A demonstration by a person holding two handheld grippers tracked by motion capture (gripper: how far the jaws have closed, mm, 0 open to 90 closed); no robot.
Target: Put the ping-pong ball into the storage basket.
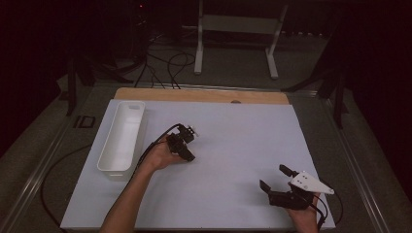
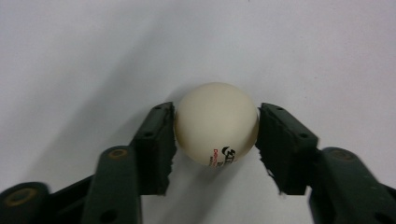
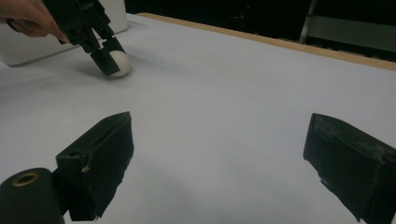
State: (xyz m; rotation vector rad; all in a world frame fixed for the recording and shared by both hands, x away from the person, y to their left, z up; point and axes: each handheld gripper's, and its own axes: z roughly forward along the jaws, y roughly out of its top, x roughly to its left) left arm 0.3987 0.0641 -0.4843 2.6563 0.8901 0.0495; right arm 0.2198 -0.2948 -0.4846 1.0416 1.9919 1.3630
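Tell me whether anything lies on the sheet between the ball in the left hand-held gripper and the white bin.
Nothing visible does. The left hand-held gripper is shut on the ball, and the white sheet between it and the white bin is bare. The right hand-held gripper sits open, off toward the other side.

**Count of things on the table**

There is one cream ball (image 2: pixel 216 123) with printed lettering. There is one long white bin (image 1: pixel 121 137). Two grippers are in use: one left gripper (image 1: pixel 188 156) and one right gripper (image 1: pixel 275 178). One white sheet (image 1: pixel 233 145) covers one wooden table (image 1: pixel 194 94).
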